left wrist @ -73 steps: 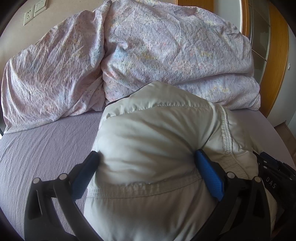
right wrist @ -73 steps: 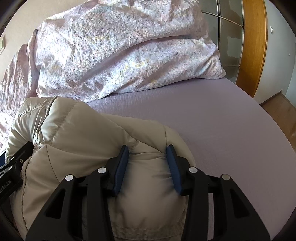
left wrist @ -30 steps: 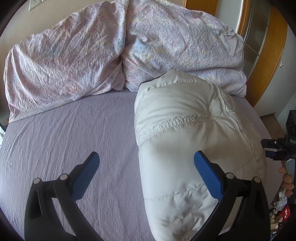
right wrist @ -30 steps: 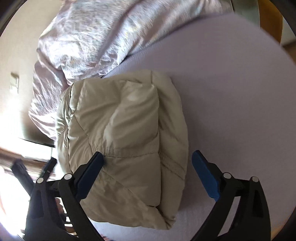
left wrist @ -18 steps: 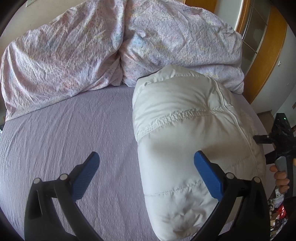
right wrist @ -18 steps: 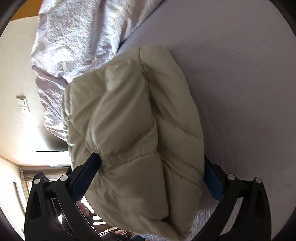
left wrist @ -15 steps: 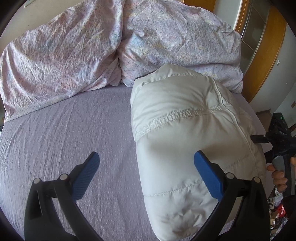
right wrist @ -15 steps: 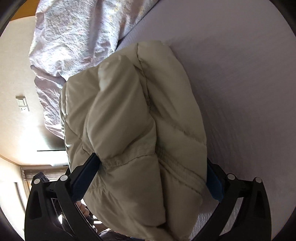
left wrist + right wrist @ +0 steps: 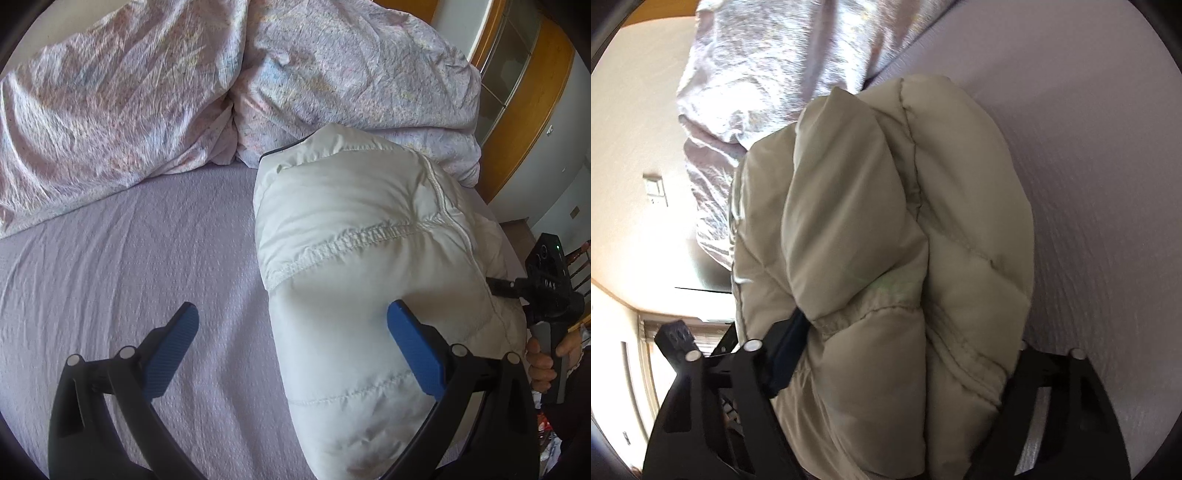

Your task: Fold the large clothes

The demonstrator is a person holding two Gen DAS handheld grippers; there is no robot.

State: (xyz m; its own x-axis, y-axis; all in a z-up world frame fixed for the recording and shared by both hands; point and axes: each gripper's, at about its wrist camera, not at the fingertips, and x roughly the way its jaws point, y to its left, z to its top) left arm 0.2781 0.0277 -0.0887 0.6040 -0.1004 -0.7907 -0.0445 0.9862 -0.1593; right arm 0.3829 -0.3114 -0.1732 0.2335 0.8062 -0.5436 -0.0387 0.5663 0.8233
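A cream puffer jacket (image 9: 362, 258), folded into a thick bundle, lies on the right side of the lilac bed sheet (image 9: 129, 258). My left gripper (image 9: 291, 310) hovers open at its near left edge. One blue pad is over the sheet, the other rests against the jacket's top. My right gripper (image 9: 498, 284) reaches in from the right, held by a hand (image 9: 543, 362). In the right wrist view the jacket (image 9: 886, 221) fills the space between the jaws of the right gripper (image 9: 901, 350). They are closing and press into the padding. One pad (image 9: 786, 354) is half buried, the other hidden.
A crumpled pink patterned duvet (image 9: 184, 92) is heaped along the far side of the bed, touching the jacket's far end. A wooden frame with glass panels (image 9: 524, 110) stands at the right. Bare sheet stretches left of the jacket. A wall switch (image 9: 653, 188) shows in the right wrist view.
The right gripper has moved in over the jacket's end and its jaws have narrowed from wide open until they squeeze the padding. The left gripper stays open and has barely shifted.
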